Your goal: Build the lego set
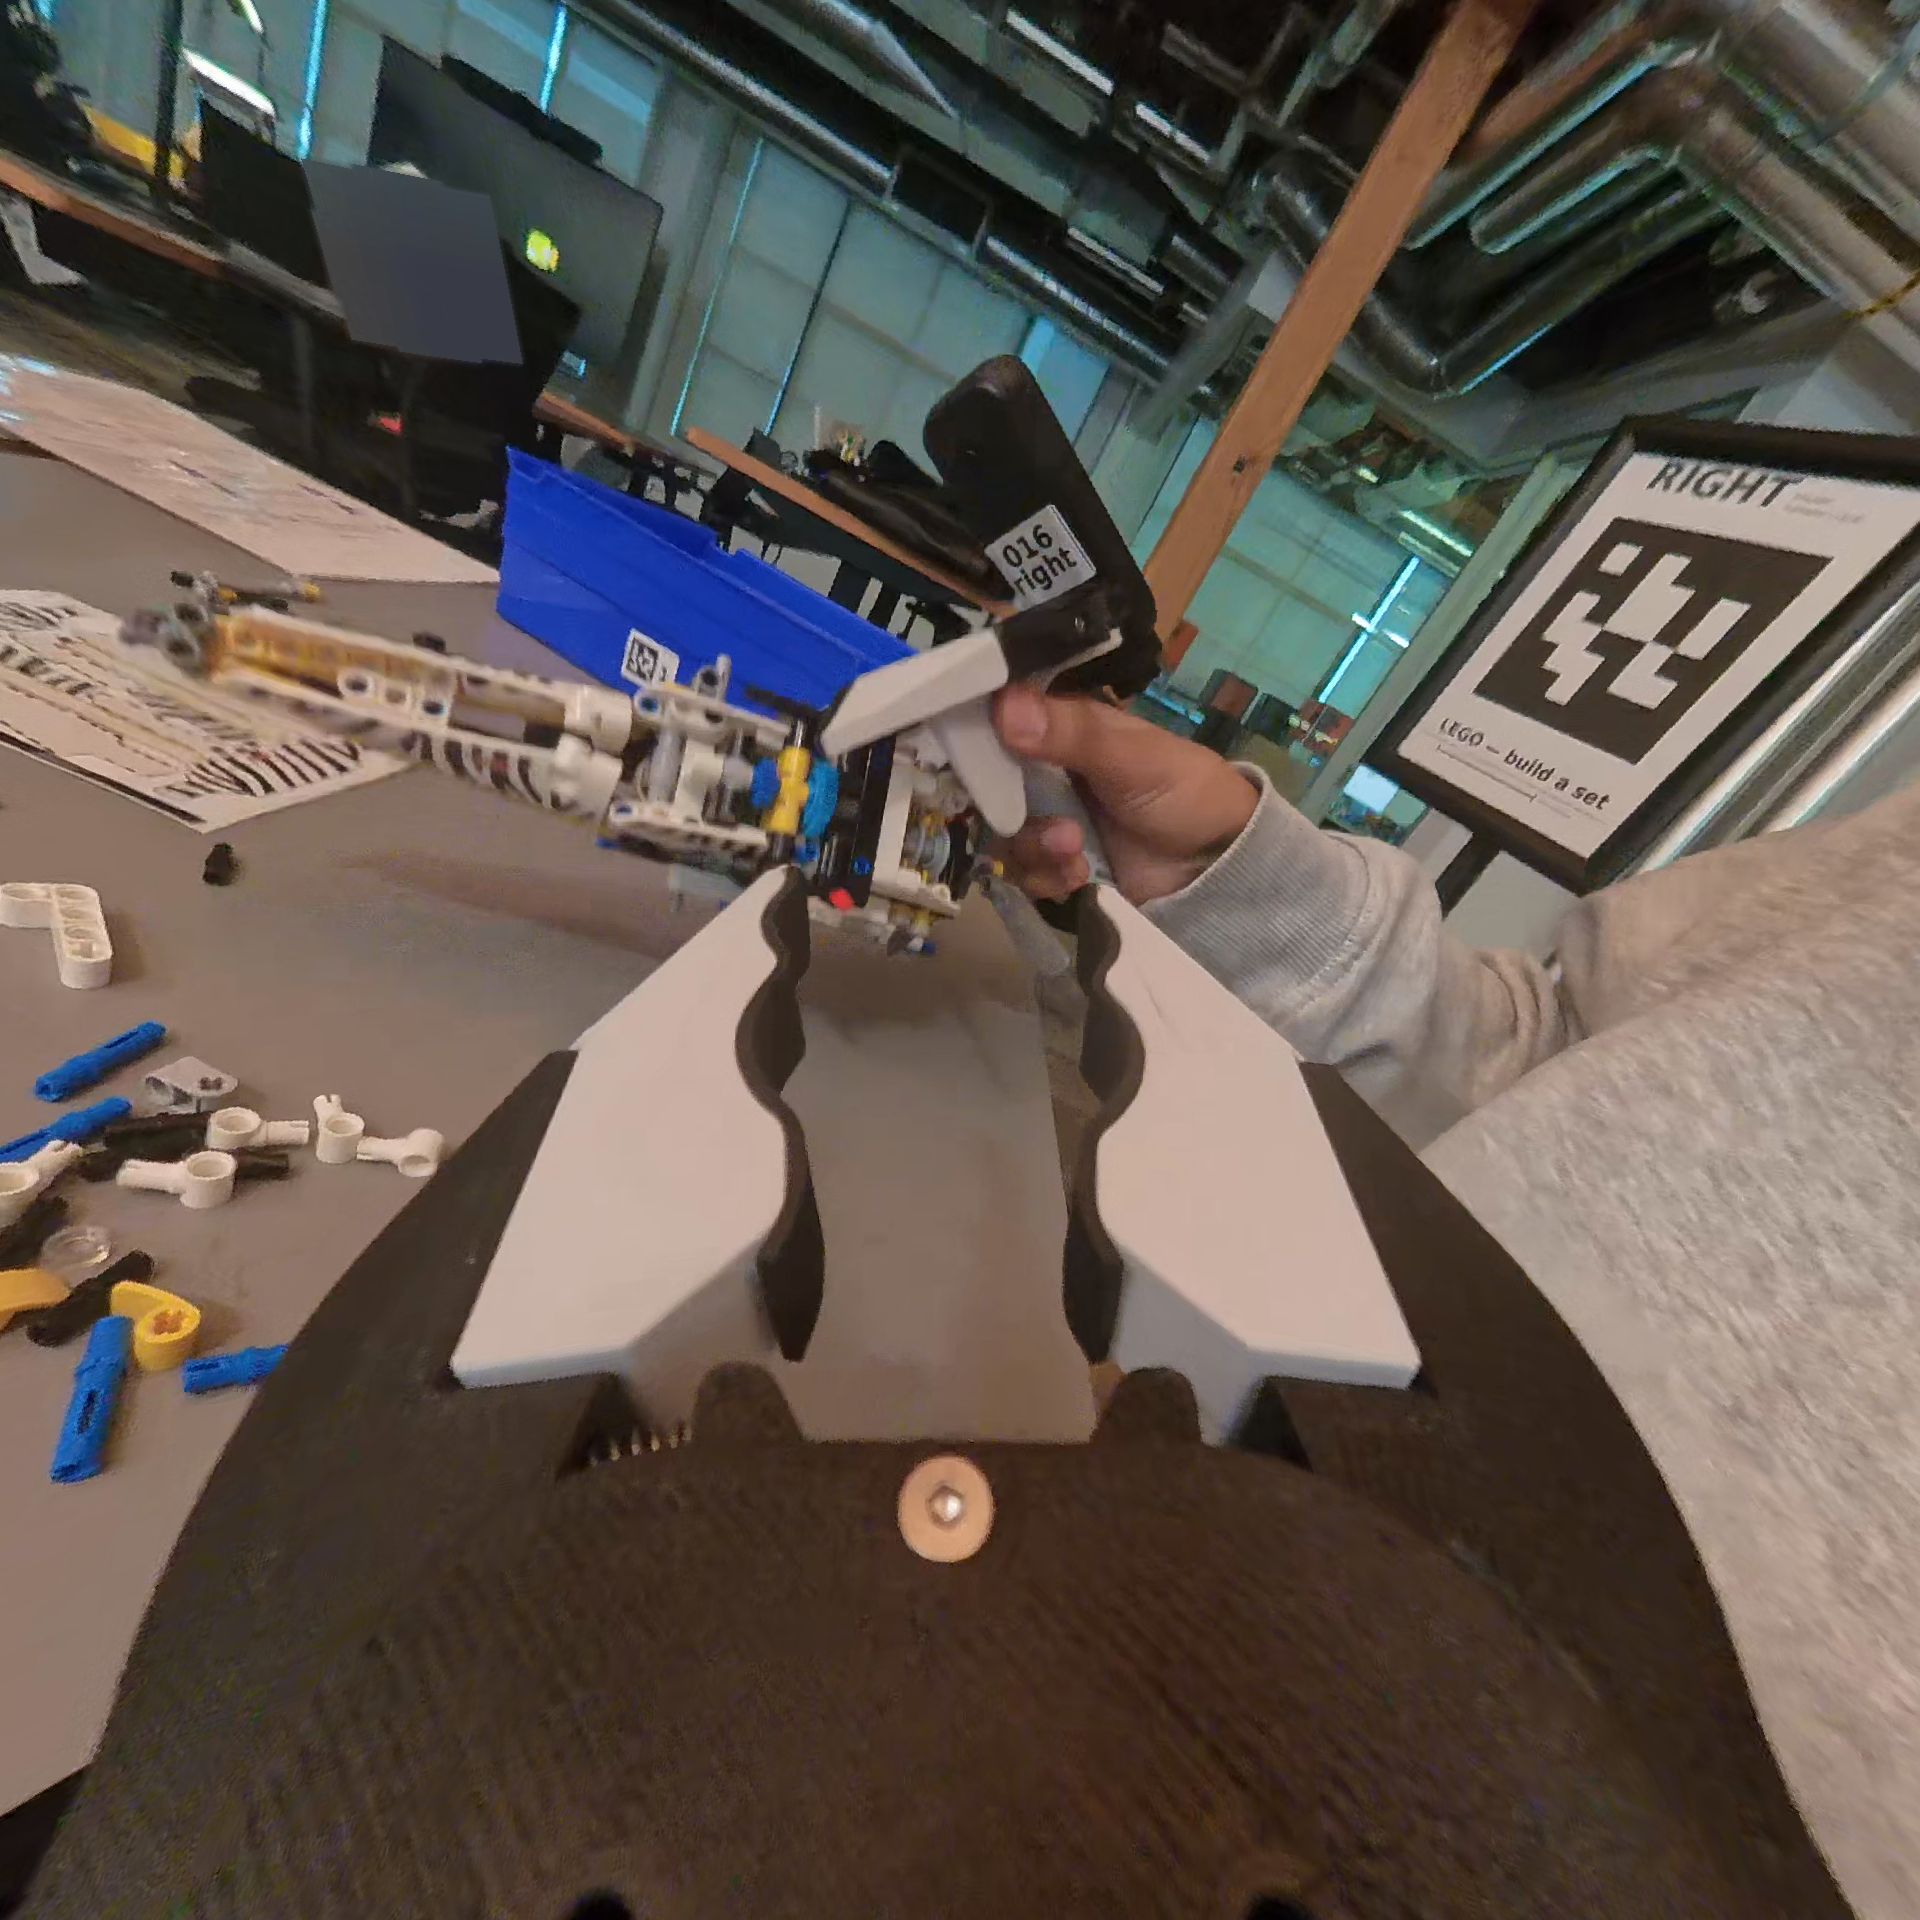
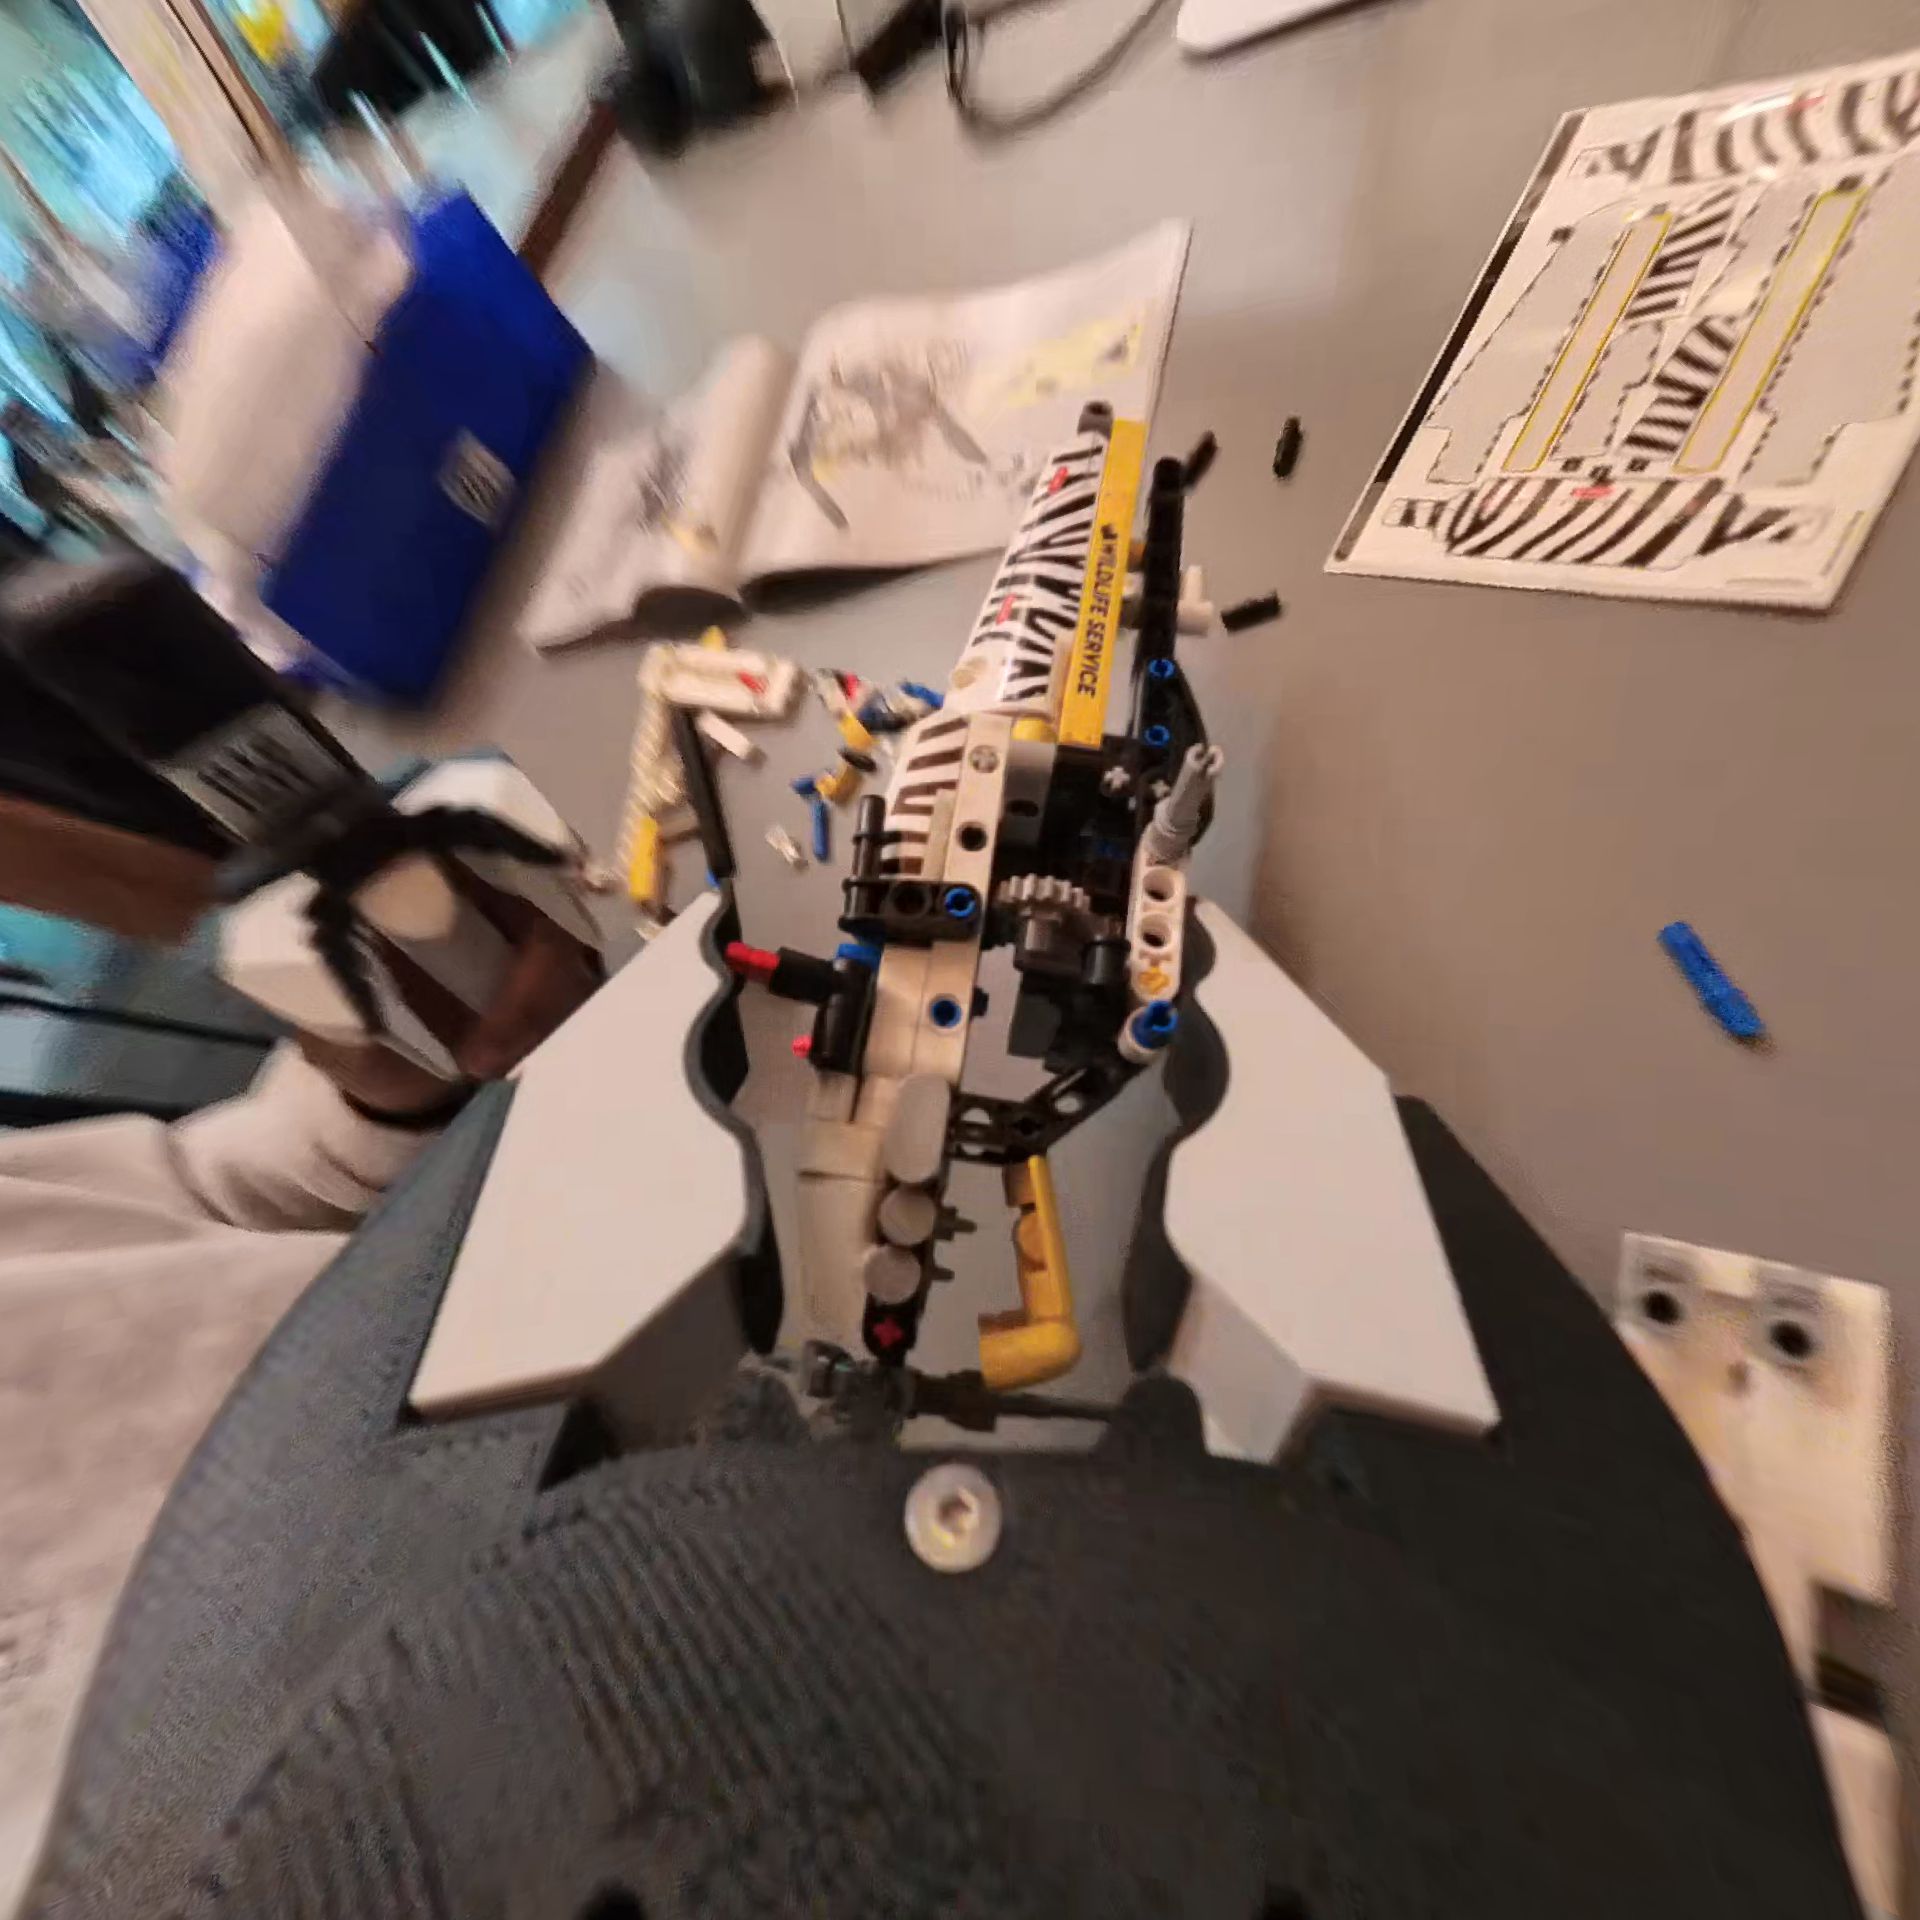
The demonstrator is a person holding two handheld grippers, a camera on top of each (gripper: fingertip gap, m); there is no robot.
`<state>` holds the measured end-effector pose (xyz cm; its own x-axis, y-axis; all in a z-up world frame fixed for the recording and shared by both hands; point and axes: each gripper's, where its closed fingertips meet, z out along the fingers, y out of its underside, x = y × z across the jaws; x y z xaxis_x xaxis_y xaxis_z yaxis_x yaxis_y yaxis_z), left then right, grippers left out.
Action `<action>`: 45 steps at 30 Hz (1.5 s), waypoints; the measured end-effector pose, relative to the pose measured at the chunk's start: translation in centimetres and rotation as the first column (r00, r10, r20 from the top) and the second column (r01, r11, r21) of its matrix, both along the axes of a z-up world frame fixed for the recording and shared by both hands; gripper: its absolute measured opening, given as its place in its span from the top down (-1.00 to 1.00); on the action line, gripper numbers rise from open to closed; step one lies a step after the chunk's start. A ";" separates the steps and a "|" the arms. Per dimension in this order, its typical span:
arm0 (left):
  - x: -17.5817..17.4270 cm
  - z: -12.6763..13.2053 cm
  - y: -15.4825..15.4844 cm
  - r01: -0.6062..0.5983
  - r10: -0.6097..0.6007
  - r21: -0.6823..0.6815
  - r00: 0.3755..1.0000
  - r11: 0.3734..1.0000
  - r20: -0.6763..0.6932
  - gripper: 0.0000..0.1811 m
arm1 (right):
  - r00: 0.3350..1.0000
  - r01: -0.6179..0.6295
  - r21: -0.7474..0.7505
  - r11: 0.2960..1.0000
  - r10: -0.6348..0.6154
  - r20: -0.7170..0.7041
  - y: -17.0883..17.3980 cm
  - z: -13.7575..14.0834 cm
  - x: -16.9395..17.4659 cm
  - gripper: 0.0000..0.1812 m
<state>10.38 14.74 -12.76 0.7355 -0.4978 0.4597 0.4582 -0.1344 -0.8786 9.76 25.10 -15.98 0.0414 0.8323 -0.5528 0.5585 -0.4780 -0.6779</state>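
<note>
The partly built lego model point(image 2: 997, 831), white with zebra-striped panels, a yellow strip, black beams and blue pins, sits between my right gripper's point(image 2: 961, 914) fingers, which are shut on its near end. In the left wrist view the model point(image 1: 520, 717) hangs just above the grey table point(image 1: 416, 935), pointing left, held by the right gripper point(image 1: 935, 748). My left gripper point(image 1: 935, 899) is open and empty, with its fingertips just in front of the model's held end. It also shows, blurred, at the left of the right wrist view point(image 2: 395, 914).
Loose blue, white, black and yellow parts point(image 1: 156, 1195) and a white L-beam point(image 1: 62, 925) lie to the left. A sticker sheet point(image 2: 1662, 364), an open booklet point(image 2: 914, 416), a blue bin point(image 1: 644, 582), a blue pin point(image 2: 1709, 982) and a framed sign point(image 1: 1662, 644) surround the work area.
</note>
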 end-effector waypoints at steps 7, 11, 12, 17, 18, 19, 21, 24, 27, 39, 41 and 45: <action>2.7 -1.9 1.6 -0.012 -0.004 -0.073 0.977 0.997 -0.212 0.17 | 0.948 0.220 -0.284 0.933 -0.273 -0.161 1.5 0.0 1.2 0.10; 5.0 -2.9 3.1 -0.061 0.023 -0.088 0.925 0.994 -0.379 -0.01 | 0.911 0.318 -0.301 0.899 -0.377 -0.164 1.5 -1.1 1.7 0.09; 5.3 -3.0 3.5 -0.077 0.037 -0.087 0.919 0.993 -0.393 -0.05 | 0.898 0.340 -0.331 0.881 -0.408 -0.165 1.6 -1.3 1.7 0.09; 4.8 -3.7 5.6 -0.162 0.095 -0.152 0.922 0.975 -0.375 -0.17 | 0.837 0.433 -0.401 0.807 -0.526 -0.154 2.1 -1.5 2.3 0.08; 4.7 -4.0 5.9 -0.158 0.086 -0.173 0.929 0.972 -0.360 -0.17 | 0.829 0.449 -0.397 0.800 -0.539 -0.150 2.1 -1.5 2.5 0.08; 4.5 -4.2 6.1 -0.164 0.087 -0.197 0.933 0.967 -0.348 -0.17 | 0.827 0.457 -0.394 0.797 -0.544 -0.140 2.0 -1.7 2.8 0.08; 4.1 -4.6 6.4 -0.160 0.081 -0.233 0.945 0.959 -0.316 -0.15 | 0.842 0.449 -0.392 0.803 -0.527 -0.116 1.6 -2.1 3.2 0.07; 4.1 -4.6 6.5 -0.121 0.055 -0.253 0.966 0.960 -0.254 -0.12 | 0.870 0.404 -0.421 0.812 -0.483 -0.097 0.7 -2.3 4.2 0.12; 4.6 -4.7 6.6 -0.059 0.012 -0.277 0.985 0.959 -0.171 -0.06 | 0.899 0.356 -0.438 0.826 -0.431 -0.081 0.0 -2.3 5.3 0.17; 6.0 -2.0 7.4 0.200 -0.162 -0.201 0.968 0.959 0.192 0.12 | 0.982 0.150 -0.451 0.880 -0.187 -0.037 -4.2 -3.3 7.6 0.50; 5.9 -1.6 7.8 0.200 -0.167 -0.199 0.971 0.959 0.169 0.12 | 0.981 0.133 -0.500 0.856 -0.185 -0.055 -4.6 -3.3 7.2 0.48; 5.9 -1.0 8.4 0.242 -0.220 -0.220 0.968 0.945 0.120 0.16 | 0.983 0.107 -0.508 0.855 -0.168 -0.075 -5.5 -3.4 6.0 0.44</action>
<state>16.30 23.15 -13.77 0.5617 -0.5206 0.6430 0.4685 -0.4405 -0.7658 15.78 19.64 -19.34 0.0470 0.4332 -0.9001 0.3967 -0.8351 -0.3812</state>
